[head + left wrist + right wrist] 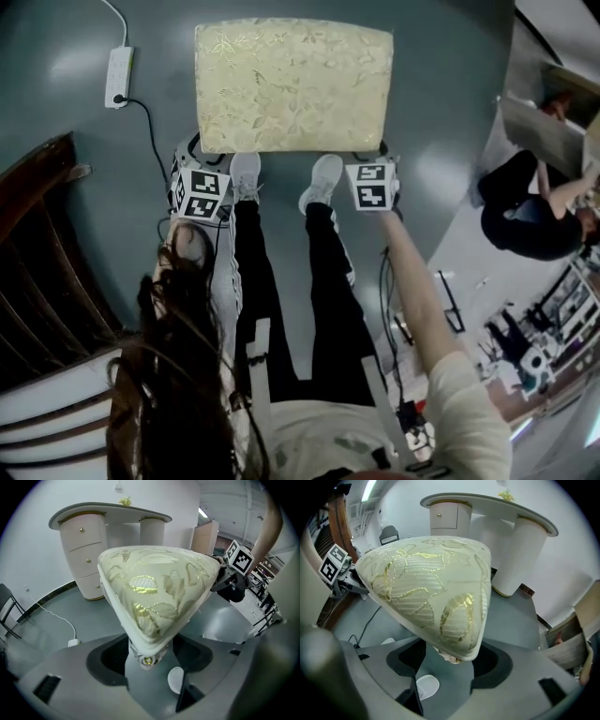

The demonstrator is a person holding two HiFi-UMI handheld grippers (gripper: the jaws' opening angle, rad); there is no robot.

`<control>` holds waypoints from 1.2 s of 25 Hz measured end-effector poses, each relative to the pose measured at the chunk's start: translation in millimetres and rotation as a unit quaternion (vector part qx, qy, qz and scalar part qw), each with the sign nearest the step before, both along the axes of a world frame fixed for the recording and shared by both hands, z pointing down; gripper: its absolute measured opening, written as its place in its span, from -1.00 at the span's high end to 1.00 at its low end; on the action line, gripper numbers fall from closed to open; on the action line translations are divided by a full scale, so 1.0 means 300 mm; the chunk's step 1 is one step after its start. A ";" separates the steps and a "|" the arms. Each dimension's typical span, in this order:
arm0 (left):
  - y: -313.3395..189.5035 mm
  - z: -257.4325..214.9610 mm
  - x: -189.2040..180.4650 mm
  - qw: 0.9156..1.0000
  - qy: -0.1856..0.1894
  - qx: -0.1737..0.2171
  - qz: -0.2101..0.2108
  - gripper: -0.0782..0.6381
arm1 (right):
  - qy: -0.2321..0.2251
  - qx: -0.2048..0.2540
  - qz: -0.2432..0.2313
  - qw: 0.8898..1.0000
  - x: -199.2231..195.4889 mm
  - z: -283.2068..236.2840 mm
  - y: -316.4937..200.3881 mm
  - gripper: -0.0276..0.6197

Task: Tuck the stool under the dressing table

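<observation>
The stool (293,84) stands untucked, short of the far table (110,510); left gripper (200,155) and right gripper (375,157) (jaws apart) seemingly straddle its near corners.

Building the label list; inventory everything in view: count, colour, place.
stool: one, cream-gold cushion, floor ahead of the feet
dressing table: one, cream, by the wall beyond the stool
power strip: one, white, floor left of the stool
wooden furniture: one, dark brown, left edge
bystander: one, in black, crouched at right
shoes: two, white, at stool's near edge
left tool: one, grey, jaws apart round stool's near-left corner
right tool: one, grey, jaws apart round near-right corner
</observation>
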State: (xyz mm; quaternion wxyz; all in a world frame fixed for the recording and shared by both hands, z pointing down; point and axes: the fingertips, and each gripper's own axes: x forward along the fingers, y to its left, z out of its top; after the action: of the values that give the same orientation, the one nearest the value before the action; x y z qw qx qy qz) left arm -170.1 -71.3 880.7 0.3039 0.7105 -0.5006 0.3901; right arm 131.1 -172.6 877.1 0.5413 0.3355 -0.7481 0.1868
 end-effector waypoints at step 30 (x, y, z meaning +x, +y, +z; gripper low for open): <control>-0.029 0.015 -0.033 0.999 -0.001 -0.017 0.051 -0.04 | -0.011 0.032 0.006 0.999 -0.008 0.001 0.033 0.06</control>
State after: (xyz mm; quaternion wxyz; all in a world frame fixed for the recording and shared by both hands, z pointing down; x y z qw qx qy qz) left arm -180.1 -79.9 885.3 0.2950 0.7295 -0.4572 0.4145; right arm 128.6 -162.7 877.2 0.5205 0.3553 -0.7576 0.1698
